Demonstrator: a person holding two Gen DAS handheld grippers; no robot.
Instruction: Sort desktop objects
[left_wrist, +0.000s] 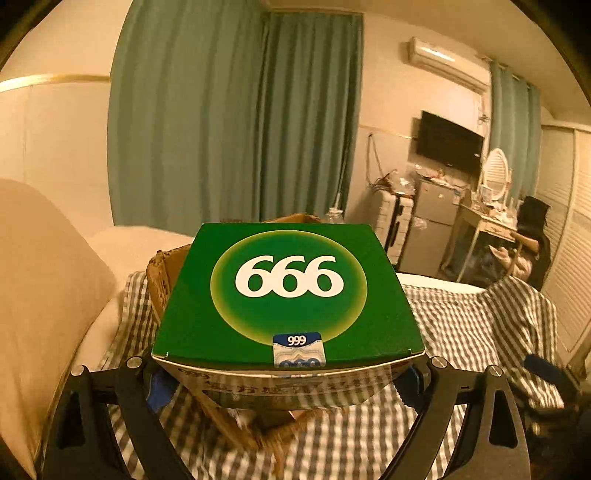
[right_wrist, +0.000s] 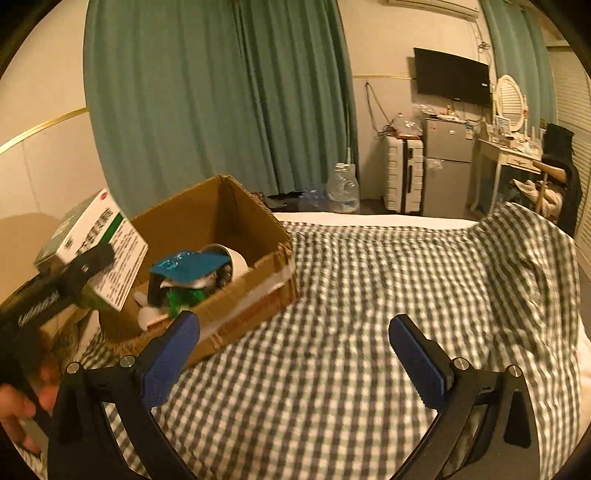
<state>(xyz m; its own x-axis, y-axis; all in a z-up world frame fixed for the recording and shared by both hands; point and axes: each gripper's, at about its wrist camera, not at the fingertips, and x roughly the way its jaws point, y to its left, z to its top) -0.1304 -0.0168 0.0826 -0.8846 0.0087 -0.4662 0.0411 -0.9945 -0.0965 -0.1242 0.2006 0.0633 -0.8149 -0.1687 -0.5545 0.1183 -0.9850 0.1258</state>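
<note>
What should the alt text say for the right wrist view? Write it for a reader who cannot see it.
The open right gripper hovers empty over a checked bedcover. At left, the left gripper holds a green and white medicine box above an open cardboard box containing a blue-topped item and other objects.

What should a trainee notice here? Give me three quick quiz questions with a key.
1. True or false: the left tool grips the green medicine box.
2. The right tool is: A) shut on a cup B) open and holding nothing C) inside the carton.
3. What does the cardboard carton rest on?

Key: 1 true. 2 B. 3 the checked blanket.
</note>
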